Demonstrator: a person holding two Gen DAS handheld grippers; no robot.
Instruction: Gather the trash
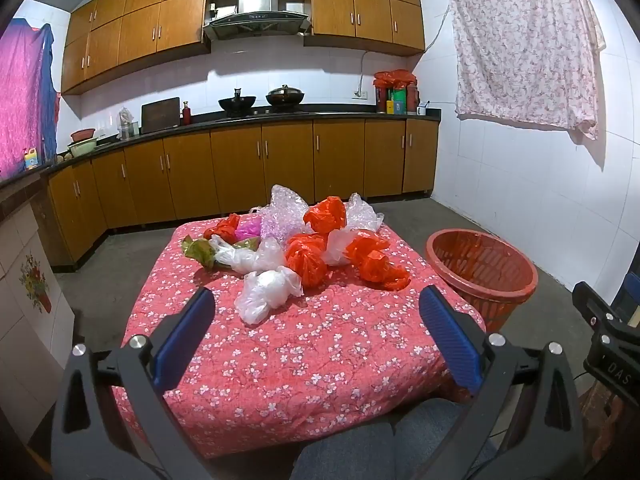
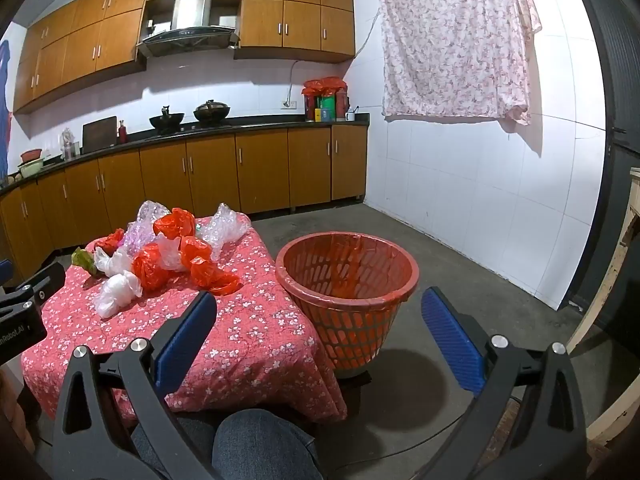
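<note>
Crumpled plastic bags (image 1: 296, 248), red, white and clear, lie heaped on the far half of a floral-covered surface (image 1: 304, 360), beside a red basket (image 2: 348, 276). Both the left gripper (image 1: 316, 312) and the right gripper (image 2: 320, 320) hover with fingers apart, holding nothing. The bags look light, soft and slippery; pinching a bunched knot seems best.

Wooden cabinets (image 1: 248, 20) fill the upper left of the frame, above a dark counter (image 1: 280, 116). A white tiled wall (image 2: 460, 184) stands at right with a floral cloth (image 2: 452, 40) hanging. The floor (image 2: 460, 264) is grey concrete.
</note>
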